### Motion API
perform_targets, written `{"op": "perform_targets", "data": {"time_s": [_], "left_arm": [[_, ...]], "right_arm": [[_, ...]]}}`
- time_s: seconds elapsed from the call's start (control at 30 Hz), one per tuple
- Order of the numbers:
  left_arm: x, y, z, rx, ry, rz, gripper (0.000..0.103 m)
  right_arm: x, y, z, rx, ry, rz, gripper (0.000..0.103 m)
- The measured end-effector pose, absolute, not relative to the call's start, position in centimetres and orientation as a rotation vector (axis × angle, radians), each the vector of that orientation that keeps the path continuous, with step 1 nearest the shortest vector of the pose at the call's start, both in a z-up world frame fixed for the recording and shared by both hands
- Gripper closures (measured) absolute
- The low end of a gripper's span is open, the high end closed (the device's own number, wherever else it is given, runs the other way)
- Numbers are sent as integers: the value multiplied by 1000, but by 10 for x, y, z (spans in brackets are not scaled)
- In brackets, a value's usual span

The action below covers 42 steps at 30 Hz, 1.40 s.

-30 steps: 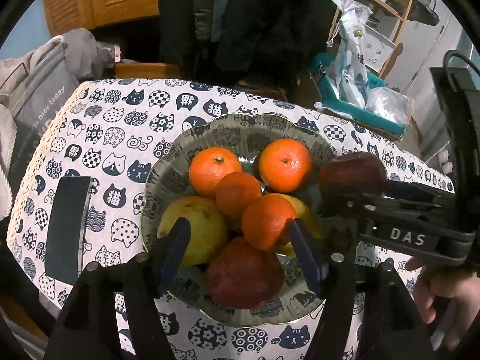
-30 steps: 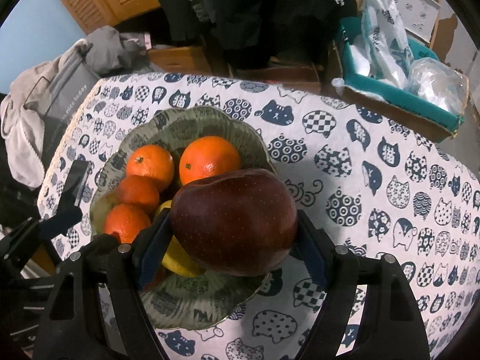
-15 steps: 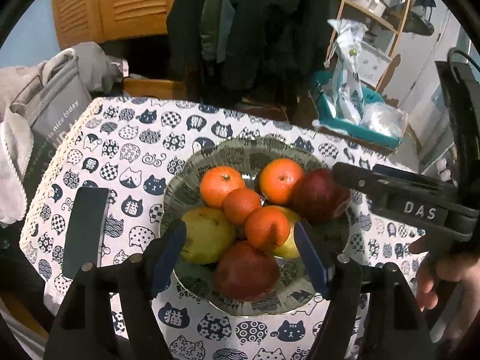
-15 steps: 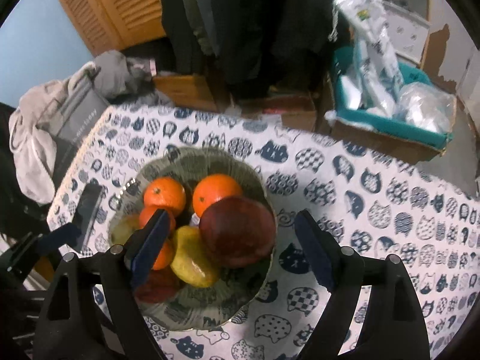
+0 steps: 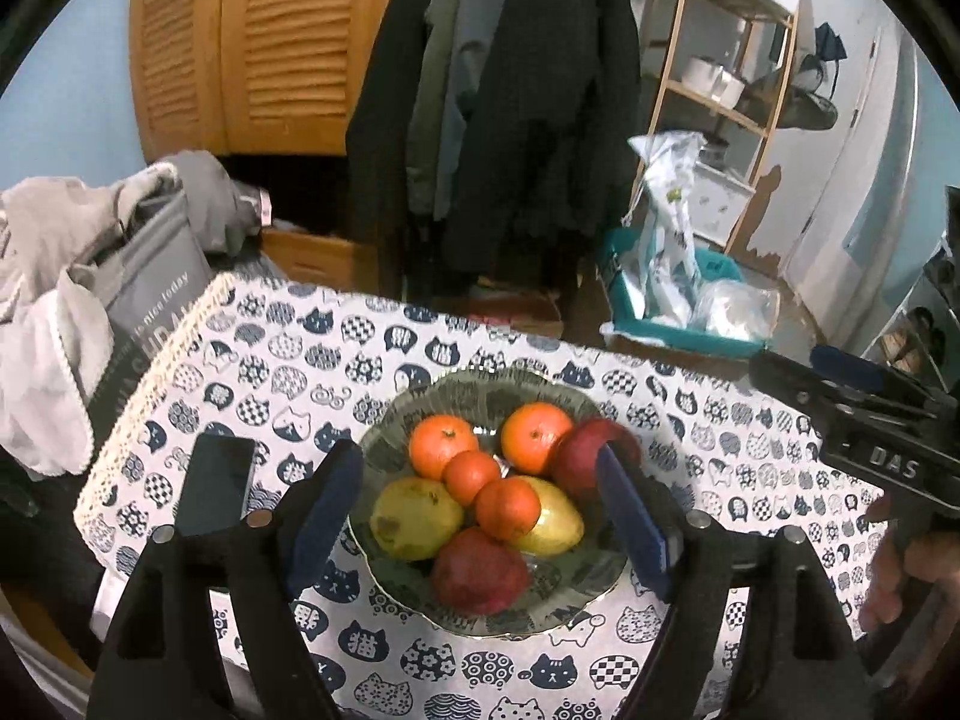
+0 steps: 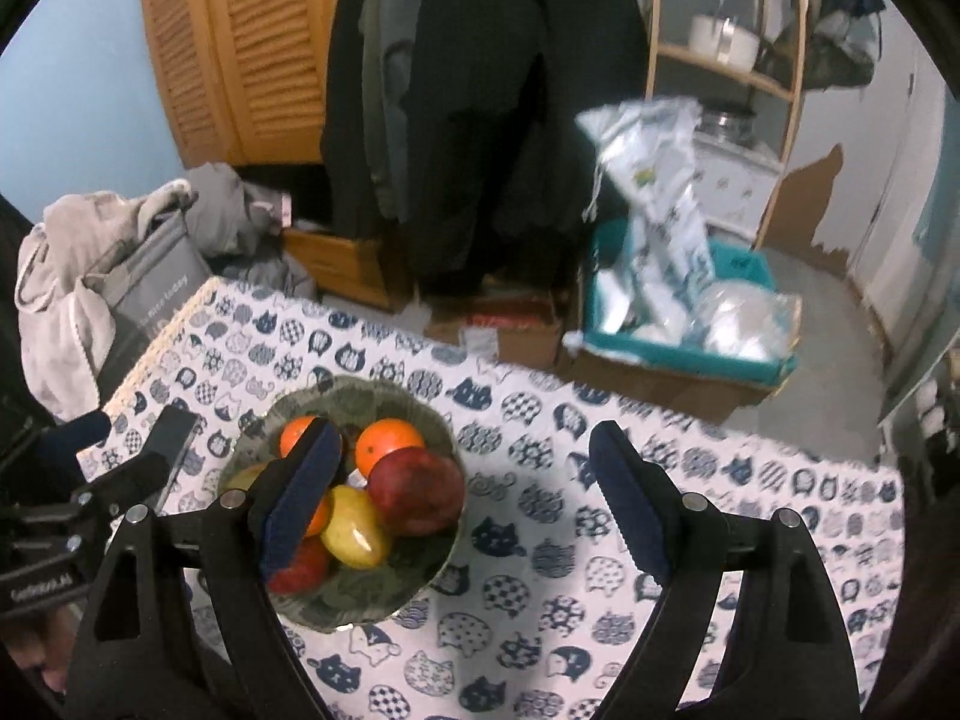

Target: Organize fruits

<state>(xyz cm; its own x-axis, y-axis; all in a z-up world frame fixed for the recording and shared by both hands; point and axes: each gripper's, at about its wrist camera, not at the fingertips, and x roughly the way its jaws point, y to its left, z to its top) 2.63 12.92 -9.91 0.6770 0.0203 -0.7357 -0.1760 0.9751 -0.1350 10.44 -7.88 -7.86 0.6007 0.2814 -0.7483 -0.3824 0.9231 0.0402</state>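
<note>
Open bench to the right of the bowl, clutter to its left

The bowl (image 6: 336, 402), heaped with fruit, filled the middle of the bench (image 6: 600, 540); the cat-print cloth to its right lay bare to the edge. A dark phone (image 5: 216, 489) lay just left of the bowl, near a pile of grey clothes (image 5: 54, 312) off that edge. Behind the far edge hung dark coats (image 5: 528, 90), with a teal bin (image 6: 690, 354) beside them.

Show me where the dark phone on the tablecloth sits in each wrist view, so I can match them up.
Left wrist: the phone lies flat on the cloth, left of the bowl, just beyond the left finger.
Right wrist: only a dark sliver of the phone shows at left, mostly hidden behind the left gripper.
Shared landmark: the bowl of fruit, immediately right of the phone in both views.
</note>
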Motion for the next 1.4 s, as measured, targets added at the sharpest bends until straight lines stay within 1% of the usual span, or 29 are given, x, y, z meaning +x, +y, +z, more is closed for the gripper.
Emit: {"op": "perform_targets", "data": {"time_s": [0.13,0.17,0.2,0.23,0.37,0.47,0.63,0.97,1.13,1.4], "left_arm": [[18,127,-81,-198,782,108,21],[15,126,-75,-194,771,110,20],[13,125,-69,-186,756,114,16],[10,124,-64,-179,737,118,15],[2,121,-46,-163,694,120,15],[-4,119,-34,-162,667,114,13],[-15,116,-14,-147,603,123,1],[-29,109,14,-124,522,134,1],[-30,102,20,-117,500,124,1],[-28,91,24,-95,498,119,1]], "right_arm": [[91,-87,-55,-127,785,385,18],[86,-89,-50,-129,771,383,18],[83,-91,-45,-132,760,381,18],[80,-93,-41,-134,750,379,18],[70,-102,-25,-130,715,368,18],[62,-110,-14,-126,689,357,18],[47,-123,2,-133,643,344,18],[29,-142,17,-129,582,321,18],[24,-148,21,-130,554,307,18],[26,-152,18,-126,562,300,18]]}}
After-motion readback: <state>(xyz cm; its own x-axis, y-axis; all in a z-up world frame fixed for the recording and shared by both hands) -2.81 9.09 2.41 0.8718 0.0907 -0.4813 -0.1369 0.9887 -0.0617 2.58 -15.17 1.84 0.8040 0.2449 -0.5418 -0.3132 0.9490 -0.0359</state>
